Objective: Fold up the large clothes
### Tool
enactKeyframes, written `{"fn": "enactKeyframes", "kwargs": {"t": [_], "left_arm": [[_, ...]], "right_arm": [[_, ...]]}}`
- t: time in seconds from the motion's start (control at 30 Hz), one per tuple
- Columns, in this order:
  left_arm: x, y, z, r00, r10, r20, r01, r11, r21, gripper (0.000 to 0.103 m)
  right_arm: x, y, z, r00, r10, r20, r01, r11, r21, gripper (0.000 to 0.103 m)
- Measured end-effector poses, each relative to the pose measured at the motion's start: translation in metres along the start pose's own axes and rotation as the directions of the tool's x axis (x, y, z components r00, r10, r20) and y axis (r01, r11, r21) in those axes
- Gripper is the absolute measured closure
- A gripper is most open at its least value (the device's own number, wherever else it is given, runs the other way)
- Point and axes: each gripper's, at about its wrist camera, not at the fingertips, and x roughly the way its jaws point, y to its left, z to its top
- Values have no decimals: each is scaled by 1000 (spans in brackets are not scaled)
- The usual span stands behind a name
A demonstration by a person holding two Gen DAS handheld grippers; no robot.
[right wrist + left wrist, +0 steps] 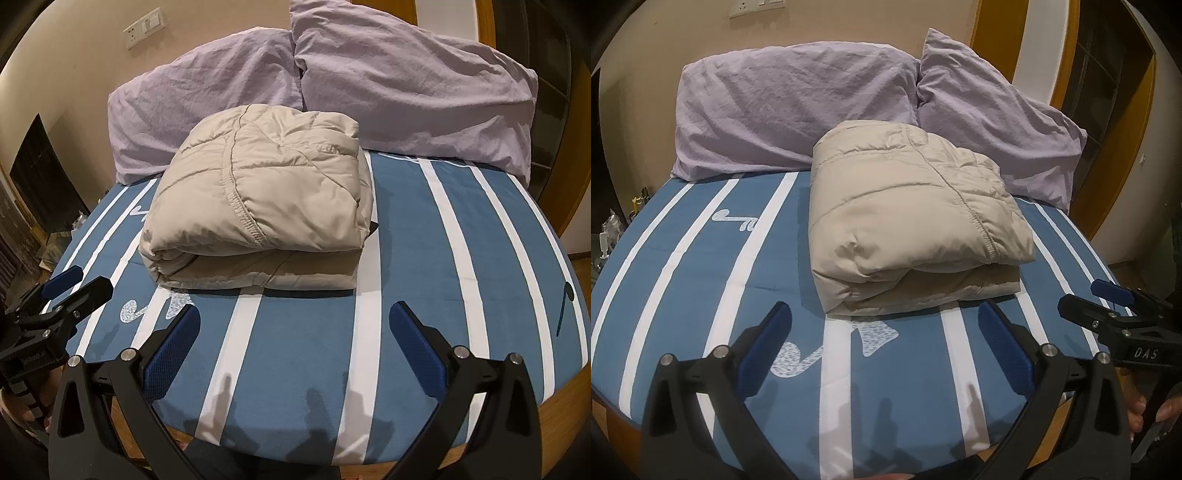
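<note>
Left claw (882, 332) spread wide, gripping nothing, held low over bed (701, 280) near edge. Beige padded jacket (908, 221) mid-bed, folded into compact bundle, likely finished, touching lilac pillows (798, 107) behind. Right claw (293, 334) equally released, clear of bundle.

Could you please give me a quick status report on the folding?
Left gripper open, empty. Right gripper open, empty. Beige puffer jacket folded on the striped bed, in front of the purple pillows. Nothing in the way.
</note>
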Motion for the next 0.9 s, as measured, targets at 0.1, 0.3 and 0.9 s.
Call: {"fn": "enactKeyframes", "kwargs": {"t": [0.1,0.3,0.9], "left_arm": [[0,-1,1,1000,-1,0,1,1000,5,2],[0,-3,1,1000,0,0,0,1000,5,2],[0,-3,2,1000,2,0,-2,1000,4,2]], "right_arm": [[-1,0,0,1000,3,1,-3,1000,2,1],[-2,0,1,1000,7,3,-7,1000,-1,1],[1,5,-1,1000,10,-5,-10,1000,-2,1]]}}
